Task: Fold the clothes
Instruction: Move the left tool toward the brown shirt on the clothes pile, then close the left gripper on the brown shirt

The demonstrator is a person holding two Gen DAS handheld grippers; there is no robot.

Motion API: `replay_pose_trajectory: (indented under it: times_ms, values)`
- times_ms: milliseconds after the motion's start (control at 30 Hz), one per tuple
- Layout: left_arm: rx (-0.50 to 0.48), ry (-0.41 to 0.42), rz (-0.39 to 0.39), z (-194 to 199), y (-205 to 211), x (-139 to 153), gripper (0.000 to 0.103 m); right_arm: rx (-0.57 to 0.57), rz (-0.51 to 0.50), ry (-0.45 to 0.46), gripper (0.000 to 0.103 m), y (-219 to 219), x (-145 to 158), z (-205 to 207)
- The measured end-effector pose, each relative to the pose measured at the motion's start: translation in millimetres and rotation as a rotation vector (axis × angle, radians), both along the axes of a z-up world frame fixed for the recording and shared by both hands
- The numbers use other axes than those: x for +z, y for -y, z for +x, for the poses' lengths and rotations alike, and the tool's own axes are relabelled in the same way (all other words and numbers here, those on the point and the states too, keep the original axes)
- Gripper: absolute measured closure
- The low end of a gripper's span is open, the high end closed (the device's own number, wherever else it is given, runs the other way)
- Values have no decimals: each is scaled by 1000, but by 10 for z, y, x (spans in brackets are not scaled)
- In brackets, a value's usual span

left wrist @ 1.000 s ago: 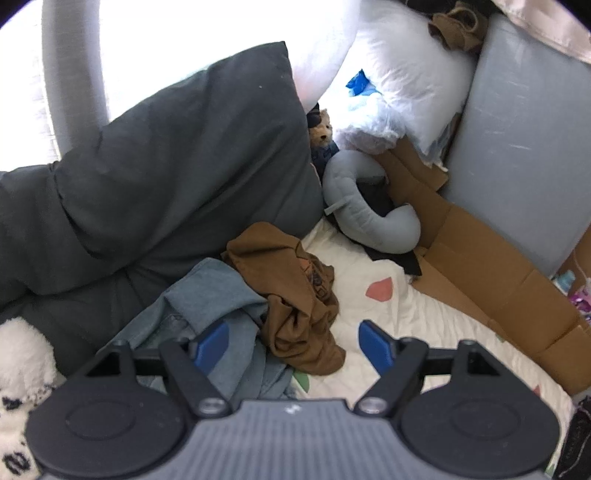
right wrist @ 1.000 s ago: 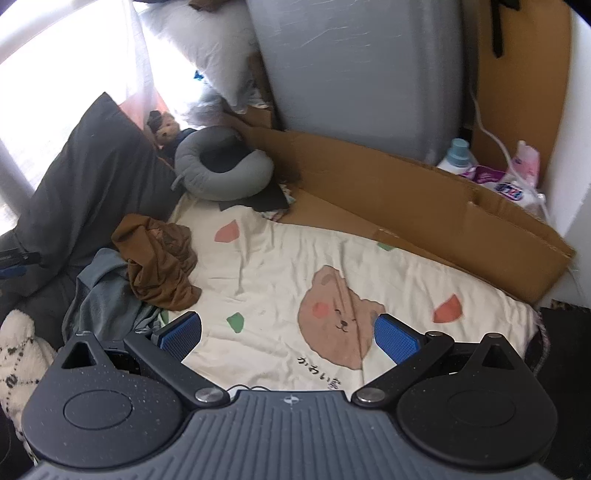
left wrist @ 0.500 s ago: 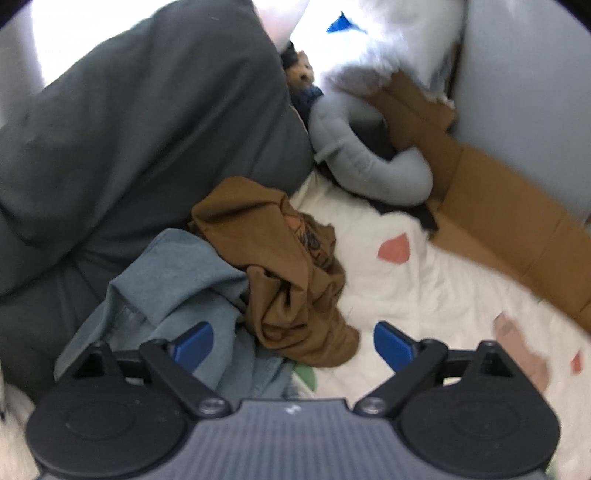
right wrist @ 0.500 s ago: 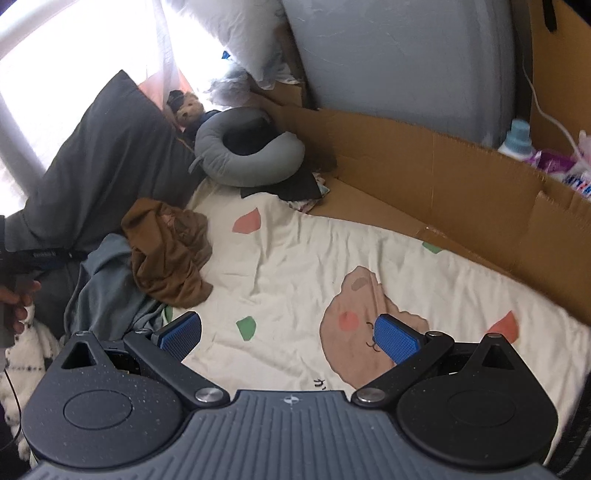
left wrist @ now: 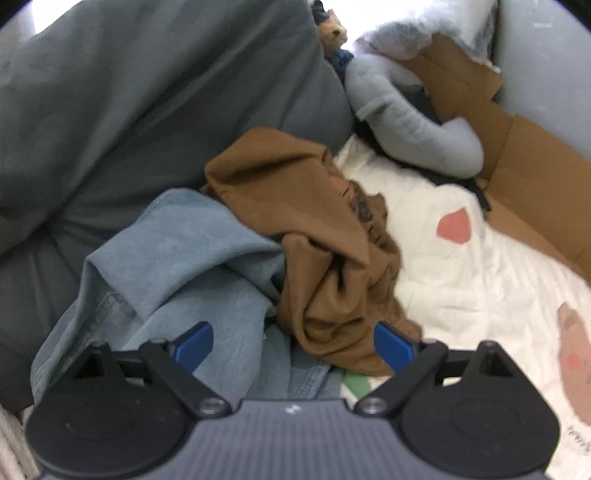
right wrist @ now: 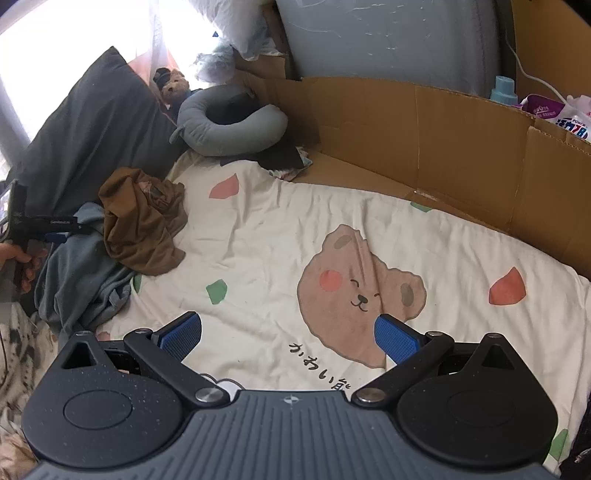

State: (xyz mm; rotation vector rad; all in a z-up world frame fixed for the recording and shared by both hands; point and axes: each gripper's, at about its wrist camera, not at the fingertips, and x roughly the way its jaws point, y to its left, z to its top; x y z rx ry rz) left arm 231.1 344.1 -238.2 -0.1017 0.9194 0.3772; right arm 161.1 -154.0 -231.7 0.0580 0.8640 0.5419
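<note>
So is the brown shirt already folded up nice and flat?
No, the brown shirt lies crumpled in a heap, partly on the blue garment.

Ahead and below: cream blanket (right wrist: 280,236) with bear print and coloured patches, spread flat. Beyond it, cardboard (right wrist: 424,122) standing as a low wall, grey panel (right wrist: 388,40) upright behind. Far left: dark grey pillow (right wrist: 92,129) leaning under a bright, washed-out window (right wrist: 55,33). Between pillow and cardboard, grey neck pillow (right wrist: 229,125), small plush bear (right wrist: 173,86) just behind. Far right, behind the cardboard: blue-capped bottle (right wrist: 503,88), packets (right wrist: 565,118), white cable (right wrist: 535,81).
</note>
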Motion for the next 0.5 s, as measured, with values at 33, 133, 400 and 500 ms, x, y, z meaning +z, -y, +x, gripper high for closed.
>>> replay_pose_trajectory:
  times_ms: [33, 133, 400, 500]
  values:
    - [-1, -1, -2, 25, -17, -56, 8, 2, 0, 0, 0, 3, -45, -3]
    - [-10, 1, 0, 99, -64, -217, 8, -17, 12, -10, 0, 7, -177, 24]
    - [-34, 13, 35, 302, -85, -490, 8, 24, -26, 12, 0, -27, -397, -48]
    - [-13, 31, 29, 355, -75, -497, 8, 30, -50, -11, 0, -35, -467, -44]
